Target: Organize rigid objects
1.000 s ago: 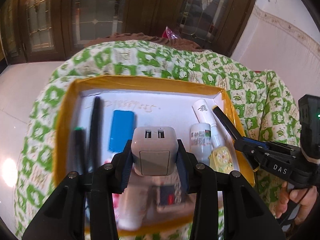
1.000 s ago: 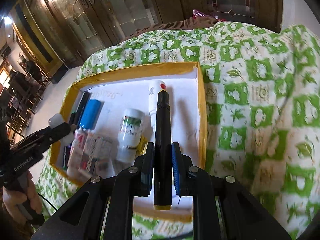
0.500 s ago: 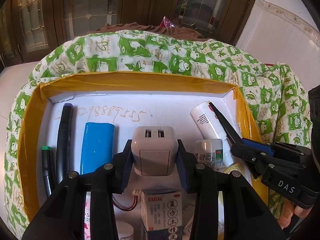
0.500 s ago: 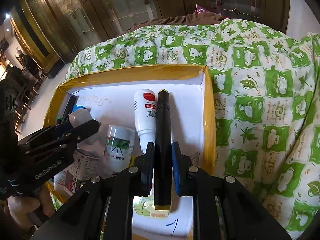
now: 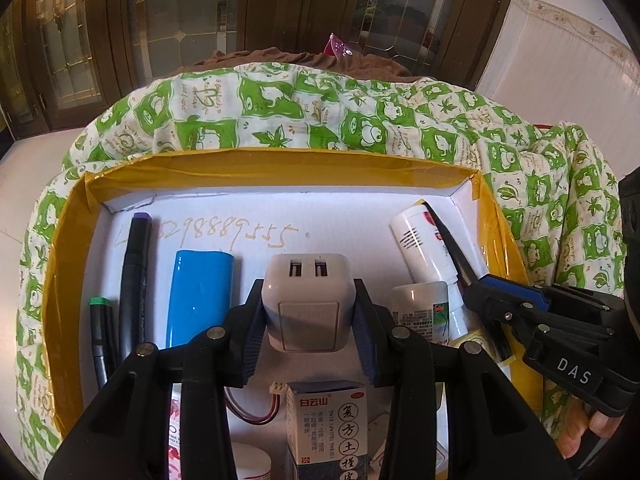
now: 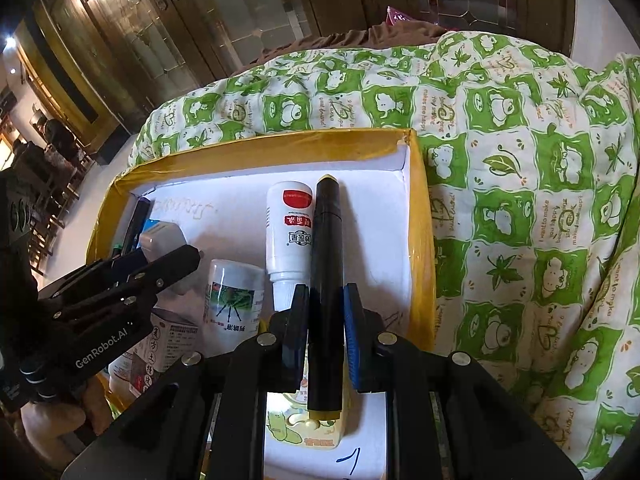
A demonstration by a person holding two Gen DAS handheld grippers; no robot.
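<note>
Green-and-white frog quilt (image 5: pixel 360 120) covers everything, and on it sits a yellow-taped cardboard tray (image 5: pixel 280 168) with a white floor. Over the tray, the left gripper (image 5: pixel 308 312) is clamped on a white USB charger (image 5: pixel 306 300), just beside a blue battery pack (image 5: pixel 200 296). The right gripper (image 6: pixel 326 320), jaws squeezed narrow, pinches a black marker (image 6: pixel 326 280) alongside a white bottle (image 6: pixel 288 232).

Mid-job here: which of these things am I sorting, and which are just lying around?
In the job:
- white USB charger, clamped in the left gripper
- black marker, clamped in the right gripper
- yellow-edged box with blue battery pack, white bottles, pens

Lying about:
- green frog-print quilt
- brown cloth
</note>
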